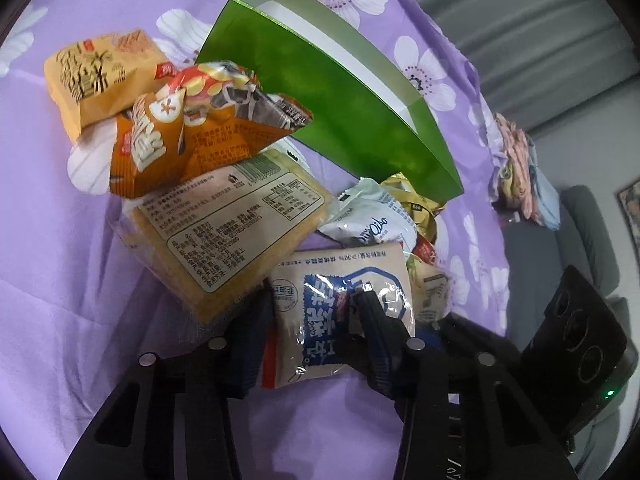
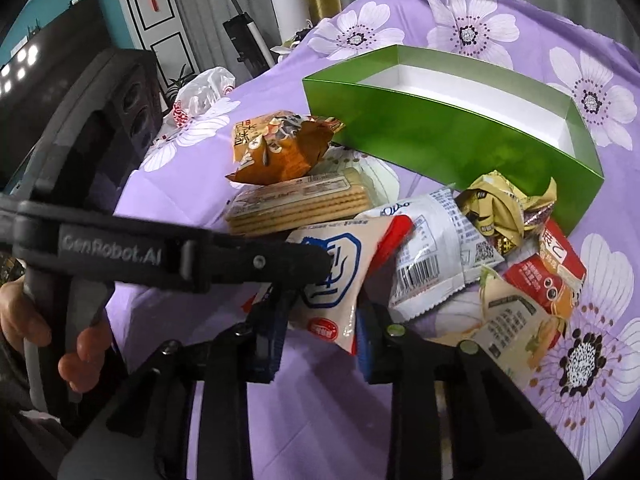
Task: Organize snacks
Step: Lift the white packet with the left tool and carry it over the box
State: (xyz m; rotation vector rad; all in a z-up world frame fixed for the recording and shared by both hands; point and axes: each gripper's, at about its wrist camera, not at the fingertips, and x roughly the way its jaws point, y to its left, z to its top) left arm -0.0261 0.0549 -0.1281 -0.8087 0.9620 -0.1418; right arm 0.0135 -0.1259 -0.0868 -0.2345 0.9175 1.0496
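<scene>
Claws close on the same thing: the cream plastic snack packet with a blue shield label lies nearest both cameras on the purple flowered cloth that covers the tabletop. The left claw has its dark pads pressed on either side of this packet. The right claw pinches the packet's lower edge between its blue-padded fingers.

Only the right wrist view shows a hand gripping the left tool's handle, and the white floor inside the green cardboard box, which holds nothing visible. Only the left wrist view shows the yellow-orange biscuit pack lying farthest left.

Beyond the held packet lie a clear-wrapped stack of pale crackers, a crumpled orange chip bag on top of it, and a white sachet beside a gold wrapper. The box stands behind them all.
</scene>
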